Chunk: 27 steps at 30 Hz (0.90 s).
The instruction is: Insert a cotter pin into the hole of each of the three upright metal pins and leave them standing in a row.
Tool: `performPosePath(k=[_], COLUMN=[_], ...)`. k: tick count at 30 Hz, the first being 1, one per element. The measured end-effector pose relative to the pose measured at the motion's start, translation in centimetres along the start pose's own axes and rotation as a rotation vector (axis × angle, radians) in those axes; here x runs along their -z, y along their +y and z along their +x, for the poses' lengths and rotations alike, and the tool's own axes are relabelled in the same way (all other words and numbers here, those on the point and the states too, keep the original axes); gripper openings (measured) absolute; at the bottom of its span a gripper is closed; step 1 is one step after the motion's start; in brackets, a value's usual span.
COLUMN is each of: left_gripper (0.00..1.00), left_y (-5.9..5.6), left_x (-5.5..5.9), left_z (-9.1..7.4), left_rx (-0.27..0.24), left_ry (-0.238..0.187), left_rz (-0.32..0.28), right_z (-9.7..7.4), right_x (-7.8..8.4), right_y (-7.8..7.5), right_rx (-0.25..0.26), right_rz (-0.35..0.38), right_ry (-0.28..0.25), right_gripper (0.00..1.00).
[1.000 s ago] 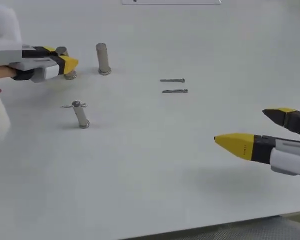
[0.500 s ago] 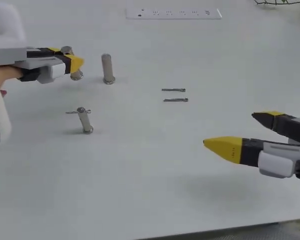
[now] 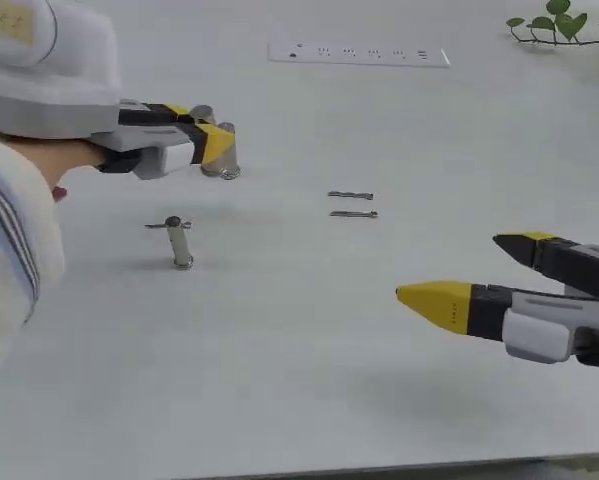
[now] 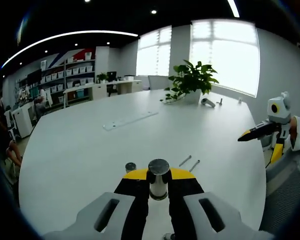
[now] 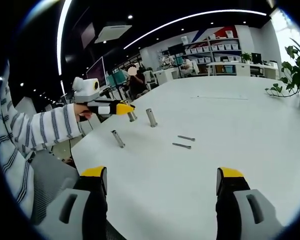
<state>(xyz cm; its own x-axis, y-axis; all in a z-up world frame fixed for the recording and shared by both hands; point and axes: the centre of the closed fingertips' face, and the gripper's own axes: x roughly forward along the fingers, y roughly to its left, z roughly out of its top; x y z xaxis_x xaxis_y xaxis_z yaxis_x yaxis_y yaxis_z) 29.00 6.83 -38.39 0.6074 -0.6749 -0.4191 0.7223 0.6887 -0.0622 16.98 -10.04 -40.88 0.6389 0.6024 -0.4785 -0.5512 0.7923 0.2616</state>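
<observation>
Head view: we count one unit complete. The fitted pin stands on the table with the fitted cotter through its head. Two units are left. The rear cotter and front cotter lie loose side by side, well apart from the pins, and the far pin stands bare. We judge the task about one third done, with the row not yet formed. The left gripper sits at the clamped pin, whose top shows above the jaws; the far pin is just beyond the tips. The right gripper hovers over bare table, jaws spread. Left gripper view: the fingers close on the clamped pin from both sides and appear to touch it. We take this as a grip, with the pin upright; its hole cannot be made out. Right gripper view: the fingers stand wide apart, holding and touching nothing, and the rear cotter and front cotter lie ahead of them.
</observation>
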Motion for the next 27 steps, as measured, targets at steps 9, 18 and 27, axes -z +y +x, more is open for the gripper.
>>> performPosePath(k=[9, 18, 27], left_gripper=[0.1, 0.1, 0.1], left_y=[-3.5, -7.0, -9.5], left_x=[1.3, 3.1, 5.2], left_z=[0.4, 0.7, 0.7], left_rx=[0.06, 0.103, 0.121], left_ry=[0.032, 0.06, 0.115], left_rz=[0.05, 0.045, 0.028], right_z=[0.1, 0.0, 0.3], right_x=[0.1, 0.6, 1.0], right_y=[0.4, 0.5, 0.6], right_rx=[-0.007, -0.007, -0.014], right_rz=[-0.007, -0.008, -0.009], right_ry=[-0.002, 0.012, 0.022], right_gripper=[0.89, 0.88, 0.88])
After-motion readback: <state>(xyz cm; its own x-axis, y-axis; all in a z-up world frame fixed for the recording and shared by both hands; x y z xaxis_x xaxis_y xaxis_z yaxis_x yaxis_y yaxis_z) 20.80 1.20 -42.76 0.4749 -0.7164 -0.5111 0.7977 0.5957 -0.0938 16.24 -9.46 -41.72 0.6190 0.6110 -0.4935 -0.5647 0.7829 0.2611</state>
